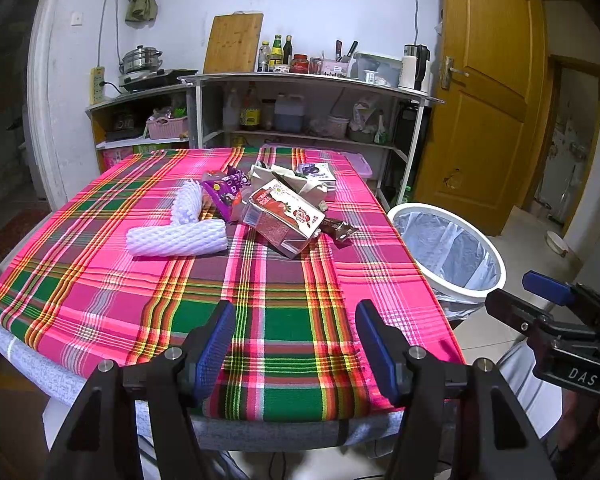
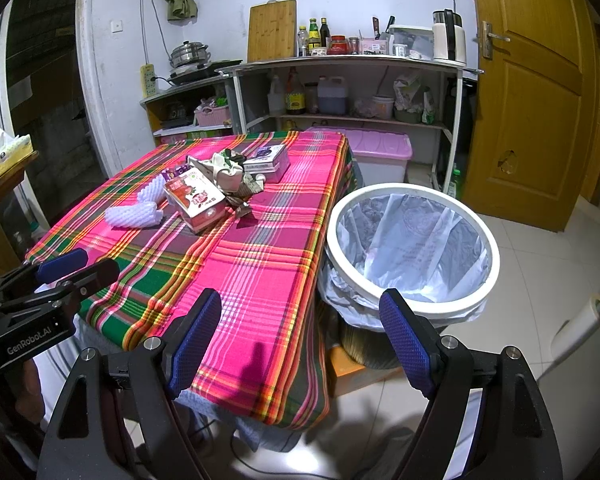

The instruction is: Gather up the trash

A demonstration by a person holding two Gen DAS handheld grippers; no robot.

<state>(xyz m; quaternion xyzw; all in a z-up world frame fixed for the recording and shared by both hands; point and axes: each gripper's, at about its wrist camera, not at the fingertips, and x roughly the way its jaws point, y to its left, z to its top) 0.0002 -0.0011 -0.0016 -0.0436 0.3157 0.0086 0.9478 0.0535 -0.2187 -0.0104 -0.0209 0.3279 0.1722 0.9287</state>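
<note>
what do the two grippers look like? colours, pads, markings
Both are matte black frames with silver bolts and blue textured finger pads. The left gripper reads "GenRobot.AI" on its side in the right wrist view; the right gripper shows "DAS" lettering in the left wrist view. No cables visible on them.

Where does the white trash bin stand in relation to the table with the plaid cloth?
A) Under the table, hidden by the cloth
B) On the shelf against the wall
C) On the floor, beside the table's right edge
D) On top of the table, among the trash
C: the white trash bin, lined with a bag, stands on the tiled floor right next to the edge of the table, while both grippers are open and empty.
</note>
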